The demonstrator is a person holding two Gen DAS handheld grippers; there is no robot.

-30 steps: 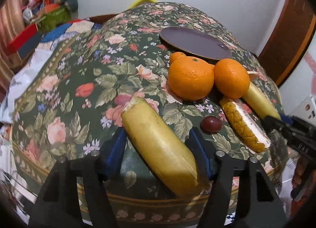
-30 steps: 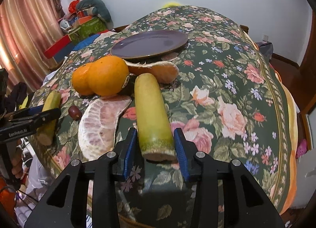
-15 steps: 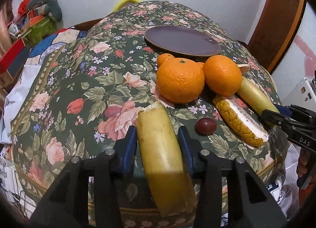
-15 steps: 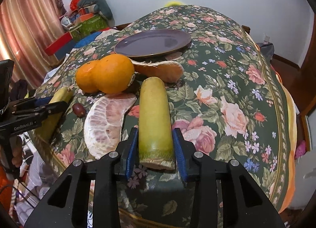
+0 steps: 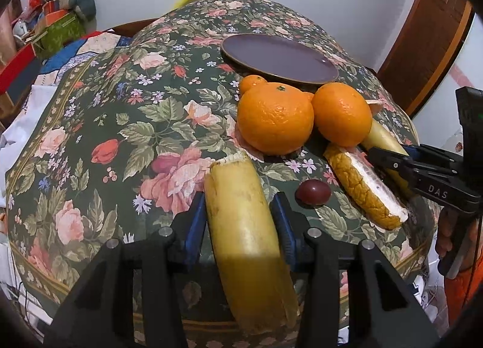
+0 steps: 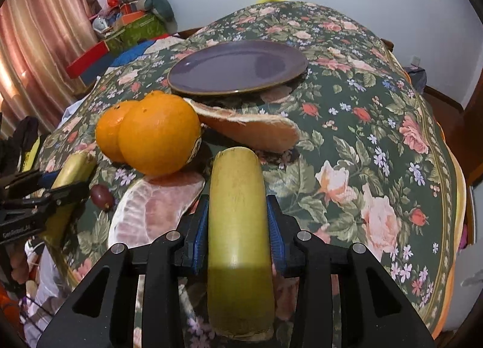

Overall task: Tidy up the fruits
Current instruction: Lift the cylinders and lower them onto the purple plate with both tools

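Step in hand: both grasps made. Left gripper (image 5: pixel 240 221) clamps one banana piece (image 5: pixel 244 227); right gripper (image 6: pixel 237 227) clamps a second banana piece (image 6: pixel 237 212). Next: lift and carry toward the purple plate (image 6: pixel 238 65) at 12 o'clock, clearing the oranges (image 6: pixel 158 133).

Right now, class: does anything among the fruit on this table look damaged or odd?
Yes. Both banana pieces, one in each claw, have cut ends, and the pomelo segment lies peeled beside its loose rind.

left gripper (image 5: pixel 240 224): black frame, blue pads, silver screws
right gripper (image 6: pixel 238 227): the same, white "DAS" marking
sleeve (image 5: pixel 465 293): orange
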